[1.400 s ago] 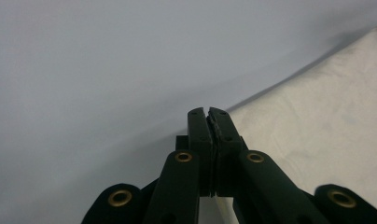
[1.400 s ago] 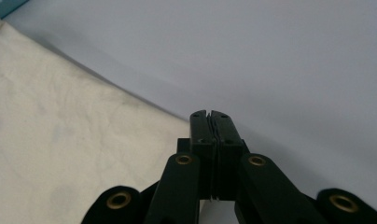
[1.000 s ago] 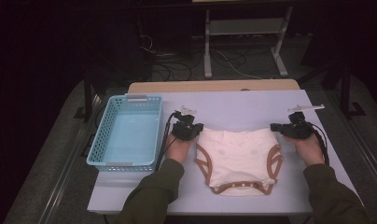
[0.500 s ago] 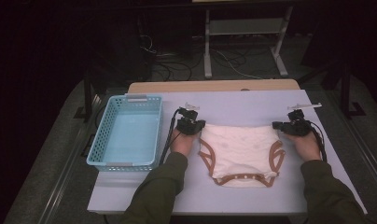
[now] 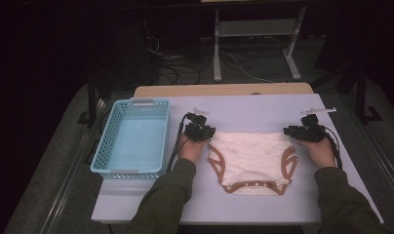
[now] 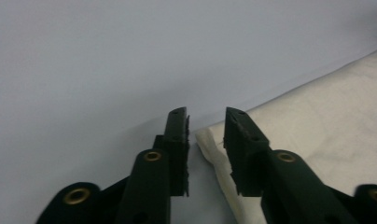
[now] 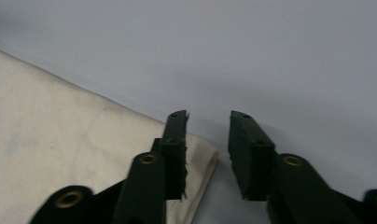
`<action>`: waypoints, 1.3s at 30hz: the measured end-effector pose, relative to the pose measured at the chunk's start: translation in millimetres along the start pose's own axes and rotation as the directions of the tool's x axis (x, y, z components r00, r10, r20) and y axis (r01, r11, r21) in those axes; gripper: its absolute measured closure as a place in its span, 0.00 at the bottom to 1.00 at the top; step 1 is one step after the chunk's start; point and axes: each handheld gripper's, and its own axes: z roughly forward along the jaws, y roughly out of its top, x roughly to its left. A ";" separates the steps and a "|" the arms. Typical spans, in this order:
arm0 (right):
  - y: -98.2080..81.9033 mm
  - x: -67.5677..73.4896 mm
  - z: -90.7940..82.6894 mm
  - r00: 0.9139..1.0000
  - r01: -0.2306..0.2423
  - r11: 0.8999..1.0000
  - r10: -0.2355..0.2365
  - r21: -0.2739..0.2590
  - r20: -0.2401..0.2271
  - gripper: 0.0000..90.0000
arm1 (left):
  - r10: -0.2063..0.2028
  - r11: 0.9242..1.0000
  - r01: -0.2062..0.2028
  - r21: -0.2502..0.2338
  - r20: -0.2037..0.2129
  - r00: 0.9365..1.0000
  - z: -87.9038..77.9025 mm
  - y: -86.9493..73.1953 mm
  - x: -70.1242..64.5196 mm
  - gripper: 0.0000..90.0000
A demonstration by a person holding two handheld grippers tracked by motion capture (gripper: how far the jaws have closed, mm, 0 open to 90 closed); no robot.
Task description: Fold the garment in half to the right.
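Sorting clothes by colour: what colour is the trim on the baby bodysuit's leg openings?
Brown trim on a cream bodysuit, clearest in the high view.

Bodysuit (image 6: 317, 121) cut off by right frame edge

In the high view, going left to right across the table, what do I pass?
Blue basket → left gripper → cream bodysuit with brown trim → right gripper. Both grippers' jaws have just been opening; each stands apart at a top corner of the bodysuit, not pressing it.
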 end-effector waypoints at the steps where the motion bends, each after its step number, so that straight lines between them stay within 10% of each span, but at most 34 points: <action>1: 0.3 0.3 -0.8 1.000 -0.004 1.000 0.004 -0.004 0.001 0.68 | -0.001 1.000 0.001 -0.003 0.005 1.000 -1.3 0.5 -0.2 0.73; 19: 5.7 17.7 -12.0 0.991 -0.003 1.000 0.000 -0.020 -0.130 0.16 | 0.096 0.995 -0.097 0.009 0.083 0.992 -32.0 -11.0 -12.9 0.28; 39: 7.7 51.2 -13.0 0.983 0.085 0.996 -0.086 -0.013 -0.165 0.00 | 0.157 0.987 -0.159 -0.004 0.177 0.972 -68.6 -44.2 -31.6 0.00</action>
